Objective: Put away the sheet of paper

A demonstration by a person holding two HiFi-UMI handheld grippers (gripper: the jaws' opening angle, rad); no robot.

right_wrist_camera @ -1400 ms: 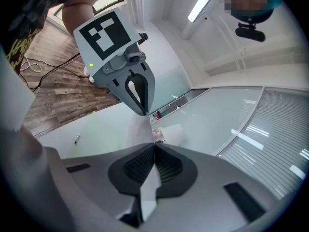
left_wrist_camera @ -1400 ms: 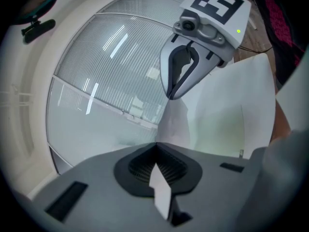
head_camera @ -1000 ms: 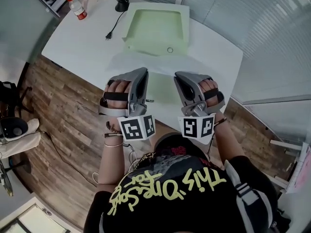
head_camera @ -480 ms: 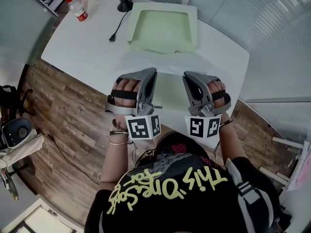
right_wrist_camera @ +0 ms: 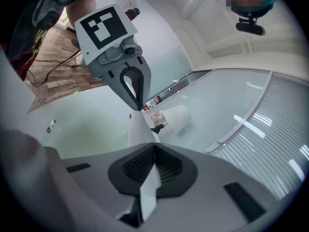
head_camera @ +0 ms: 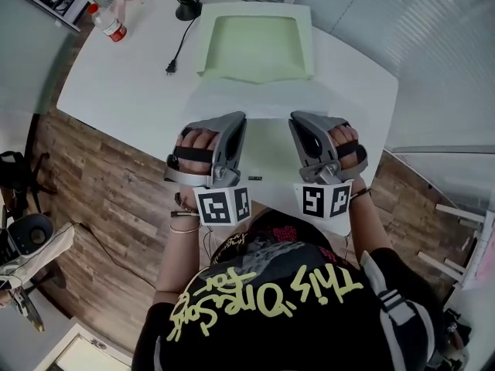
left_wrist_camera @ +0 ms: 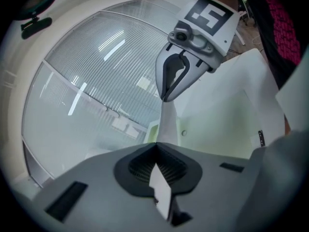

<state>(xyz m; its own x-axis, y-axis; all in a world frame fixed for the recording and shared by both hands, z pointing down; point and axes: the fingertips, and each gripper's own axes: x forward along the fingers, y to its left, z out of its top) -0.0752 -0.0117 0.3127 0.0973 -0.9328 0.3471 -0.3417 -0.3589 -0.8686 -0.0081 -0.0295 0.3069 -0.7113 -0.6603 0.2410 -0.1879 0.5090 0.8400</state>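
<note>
gripping the sheet of paper [head_camera: 267,144] with left hand-held gripper [head_camera: 237,127] and right hand-held gripper [head_camera: 300,127], both clamped shut on it, mid-frame over the worktop [head_camera: 116,83].

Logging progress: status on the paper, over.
Left gripper and right gripper shut on thin white paper sheet. Sheet stretched between them. Pale green folder ahead, unobstructed.

**White table, four things at its far end**

The white table [head_camera: 116,83] stands on a wood-plank floor [head_camera: 100,184]. A pale green tray [head_camera: 304,45] lies flat at the far middle. Left of it, a black lamp base [head_camera: 186,6] trails a black cord [head_camera: 179,46] across the top. A red-labelled bottle [head_camera: 108,23] lies at the far left corner.
</note>
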